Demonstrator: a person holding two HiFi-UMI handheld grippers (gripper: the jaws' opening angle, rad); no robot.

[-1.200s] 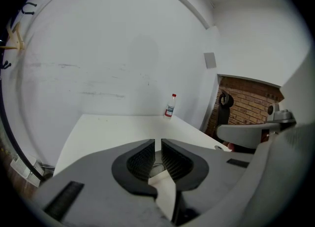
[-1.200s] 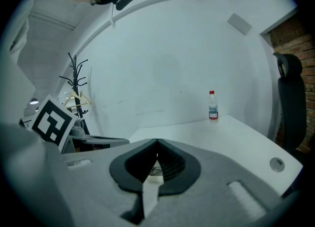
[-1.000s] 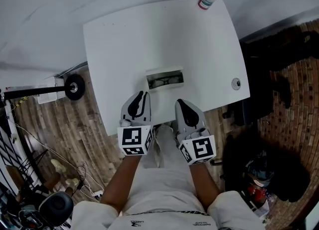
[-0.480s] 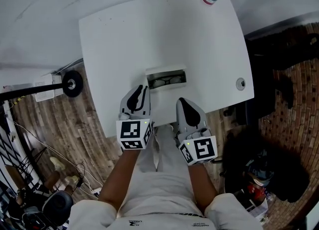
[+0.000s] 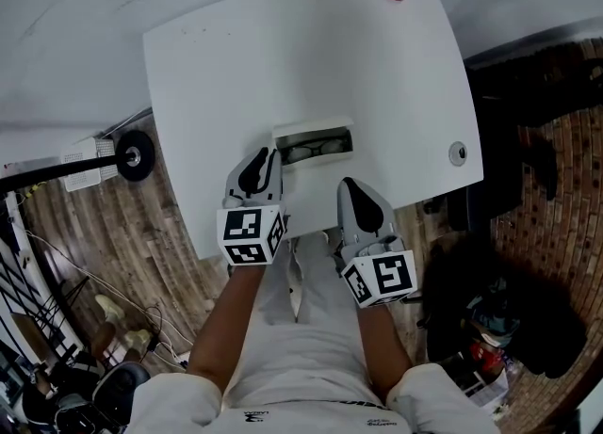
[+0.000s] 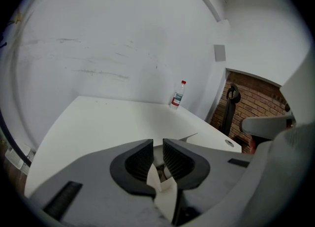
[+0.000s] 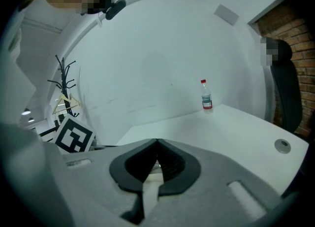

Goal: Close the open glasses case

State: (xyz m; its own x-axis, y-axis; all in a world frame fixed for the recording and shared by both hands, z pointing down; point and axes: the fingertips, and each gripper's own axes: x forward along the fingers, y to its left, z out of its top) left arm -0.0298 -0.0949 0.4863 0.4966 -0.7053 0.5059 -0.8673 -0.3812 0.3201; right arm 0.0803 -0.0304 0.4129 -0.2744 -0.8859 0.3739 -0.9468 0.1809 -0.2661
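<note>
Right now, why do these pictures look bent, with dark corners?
Head view: the wide lens bows the edges of the table; light is even, without glare. Both gripper views: fisheye circles with black corners and curving walls; the bottle looks fairly sharp.

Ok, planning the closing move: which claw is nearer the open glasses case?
Left. The left claw sits just off the near-left corner of the glasses case; the right claw hangs farther back, off its near-right side.

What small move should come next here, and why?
Probably ease the left gripper forward to the lid of the white rectangular glasses case: it lies open on the white table with dark glasses inside, just ahead of that gripper's slightly parted jaws. The right gripper is shut, farther back.
</note>
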